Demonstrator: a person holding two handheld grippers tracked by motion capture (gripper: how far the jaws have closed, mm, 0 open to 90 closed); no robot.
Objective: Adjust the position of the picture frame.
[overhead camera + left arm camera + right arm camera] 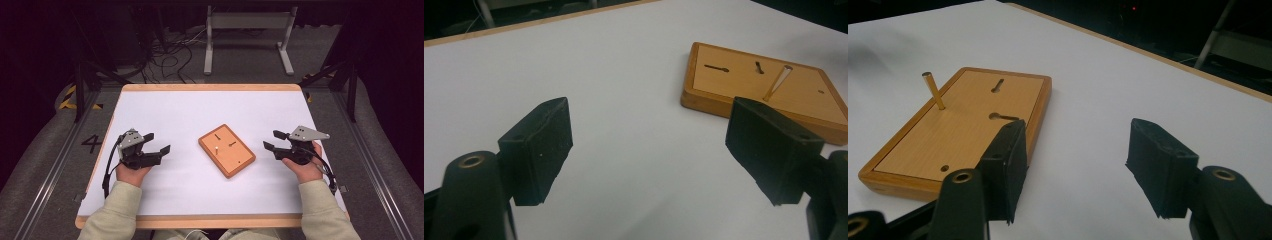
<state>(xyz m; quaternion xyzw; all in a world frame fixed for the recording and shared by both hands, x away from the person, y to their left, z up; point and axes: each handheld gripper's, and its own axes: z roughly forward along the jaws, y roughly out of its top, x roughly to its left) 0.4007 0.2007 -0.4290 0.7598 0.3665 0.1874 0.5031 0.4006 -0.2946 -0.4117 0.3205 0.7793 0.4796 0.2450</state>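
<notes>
Holding both grippers off the white bench (165,107), I see the wooden board (226,150) lying midway between them, one peg (215,148) upright in it; left gripper (158,143) and right gripper (274,140) jaws gape, gripping nothing.

My table (165,110) has a plain white top with a pale wood edge; the board (227,150) is orange-brown wood with dark slots; its peg (934,91) is tan; both my grippers (151,145) (274,140) are black; my sleeves (116,210) are beige.
</notes>
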